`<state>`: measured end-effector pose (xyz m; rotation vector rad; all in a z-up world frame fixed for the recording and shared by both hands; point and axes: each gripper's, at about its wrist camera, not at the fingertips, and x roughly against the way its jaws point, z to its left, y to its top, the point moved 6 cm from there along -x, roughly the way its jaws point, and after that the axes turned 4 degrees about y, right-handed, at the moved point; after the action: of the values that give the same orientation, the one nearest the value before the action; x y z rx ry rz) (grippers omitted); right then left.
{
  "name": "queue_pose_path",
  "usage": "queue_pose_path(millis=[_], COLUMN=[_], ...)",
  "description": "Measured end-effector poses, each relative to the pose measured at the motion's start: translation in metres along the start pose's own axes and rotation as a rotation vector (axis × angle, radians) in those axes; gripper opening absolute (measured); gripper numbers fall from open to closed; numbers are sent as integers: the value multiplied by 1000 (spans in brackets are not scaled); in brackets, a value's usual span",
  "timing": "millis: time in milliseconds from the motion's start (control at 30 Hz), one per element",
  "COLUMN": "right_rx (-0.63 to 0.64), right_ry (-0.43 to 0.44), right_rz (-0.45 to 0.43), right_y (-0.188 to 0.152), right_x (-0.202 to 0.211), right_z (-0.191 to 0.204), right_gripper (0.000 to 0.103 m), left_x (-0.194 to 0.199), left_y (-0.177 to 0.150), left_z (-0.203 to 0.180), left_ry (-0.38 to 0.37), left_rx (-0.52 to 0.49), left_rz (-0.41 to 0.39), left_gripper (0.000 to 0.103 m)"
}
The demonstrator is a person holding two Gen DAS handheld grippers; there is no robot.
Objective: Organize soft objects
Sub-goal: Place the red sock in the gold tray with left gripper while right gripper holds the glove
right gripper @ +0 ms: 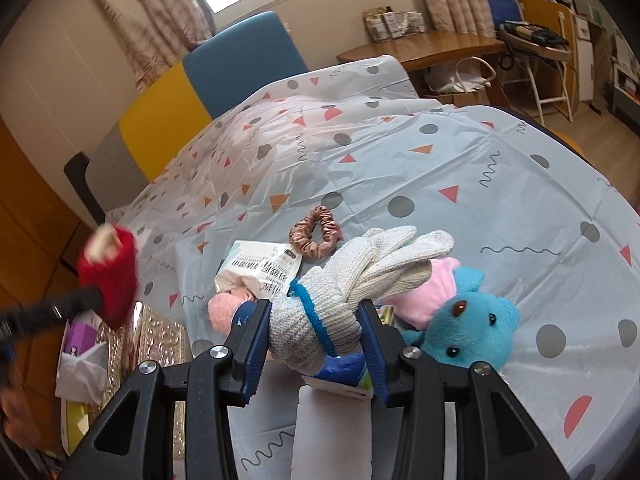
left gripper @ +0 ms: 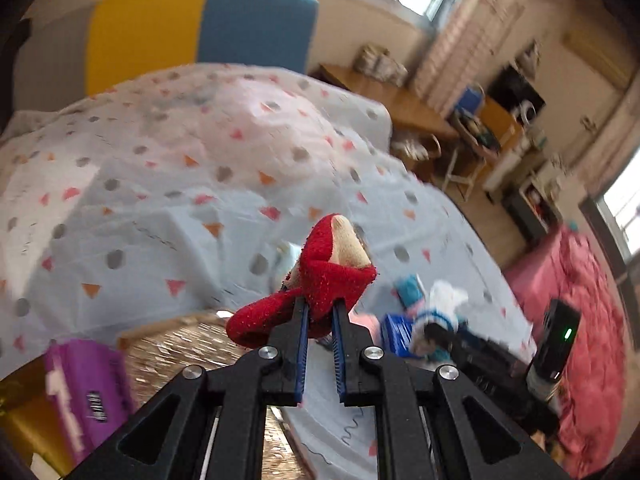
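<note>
Left wrist view: left tool (left gripper: pixel 320 312) pinches the red sock (left gripper: pixel 320 280) (right tool (right gripper: pixel 316 332) clamps the white glove (right gripper: pixel 360 276)), so carry it level over the gold basket (left gripper: pixel 176 348) before releasing.

On the table (right gripper: pixel 460 184), the scrunchie (right gripper: pixel 316 232) lies behind the glove (right gripper: pixel 360 280). The plush toy (right gripper: pixel 468 328) sits right of the glove; the packet (right gripper: pixel 260 268) lies left. The basket (right gripper: pixel 160 340) stands beyond the table's left edge.
</note>
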<state>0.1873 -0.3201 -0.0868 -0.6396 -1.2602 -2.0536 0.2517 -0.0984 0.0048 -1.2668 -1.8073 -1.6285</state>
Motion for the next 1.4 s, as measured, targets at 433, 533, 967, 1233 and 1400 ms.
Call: queue_pose_path(millis=[433, 533, 967, 1233, 1400], right_rx=[154, 170, 213, 231, 238], right_ry=[-17, -26, -73, -88, -90], right_rz=[55, 66, 109, 118, 124], right_y=[-14, -16, -26, -30, -30], right_x=[-14, -16, -27, -31, -34], right_z=[28, 29, 35, 37, 38], right_gripper=[43, 43, 43, 43, 43], left_x=[93, 108, 63, 50, 72], left_y=[-16, -47, -169, -173, -185], left_z=[164, 202, 278, 281, 265], left_ry=[194, 224, 258, 295, 368], left_rx=[245, 315, 534, 537, 458], left_rz=[-183, -188, -28, -22, -70], left_gripper=[11, 11, 12, 30, 44])
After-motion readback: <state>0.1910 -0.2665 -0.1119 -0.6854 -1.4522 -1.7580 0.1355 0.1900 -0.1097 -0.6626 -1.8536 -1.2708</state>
